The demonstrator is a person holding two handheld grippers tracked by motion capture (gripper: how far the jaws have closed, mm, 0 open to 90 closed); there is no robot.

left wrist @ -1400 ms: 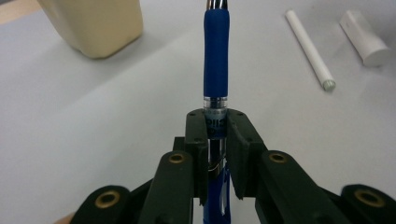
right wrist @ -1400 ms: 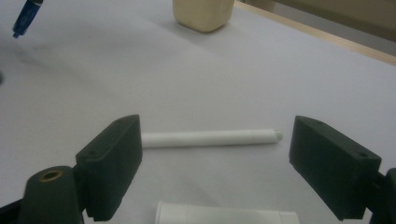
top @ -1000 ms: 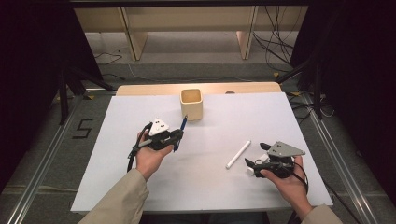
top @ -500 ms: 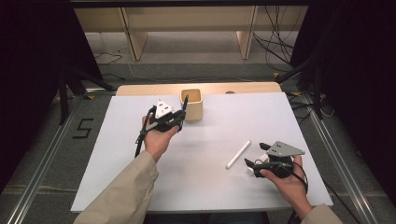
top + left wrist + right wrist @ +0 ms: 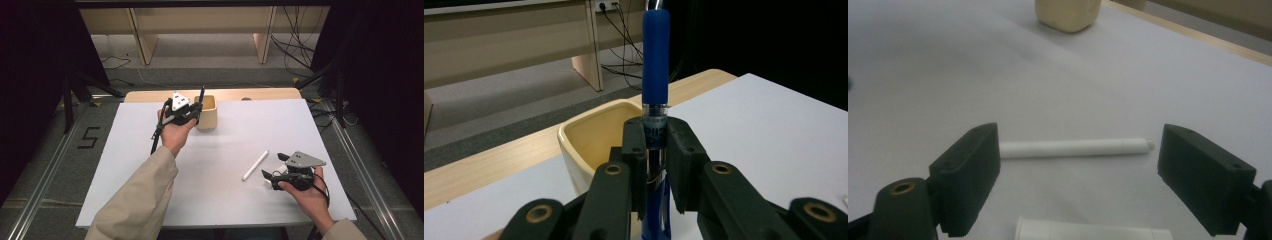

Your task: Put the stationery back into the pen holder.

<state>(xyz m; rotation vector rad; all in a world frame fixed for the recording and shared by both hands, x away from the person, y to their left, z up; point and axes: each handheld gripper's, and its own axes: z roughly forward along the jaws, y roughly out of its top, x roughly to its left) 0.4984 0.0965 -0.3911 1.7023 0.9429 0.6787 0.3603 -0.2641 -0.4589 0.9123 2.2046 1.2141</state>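
Observation:
My left gripper (image 5: pixel 192 111) (image 5: pixel 655 137) is shut on a blue pen (image 5: pixel 201 94) (image 5: pixel 655 65), which stands upright. It hovers just at the near left of a cream cup (image 5: pixel 209 113) (image 5: pixel 591 135) at the back of the white table sheet (image 5: pixel 250 130). A white pen (image 5: pixel 255 165) (image 5: pixel 1073 147) lies flat on the sheet at the right. My right gripper (image 5: pixel 273 166) (image 5: pixel 1079 167) is open just short of it, a jaw off each end of the pen and nothing between them. The cup (image 5: pixel 1066 12) sits far ahead in the right gripper view.
A second white cylinder (image 5: pixel 1093 232) lies at the bottom edge of the right gripper view, under the gripper. The wooden table edge (image 5: pixel 260 94) runs behind the cup. Cables (image 5: pixel 295 45) and wooden furniture legs (image 5: pixel 262 40) stand on the floor beyond.
My left gripper has carried the blue pen away from the person to the cup and turned it upright. The right gripper and white pen have not moved.

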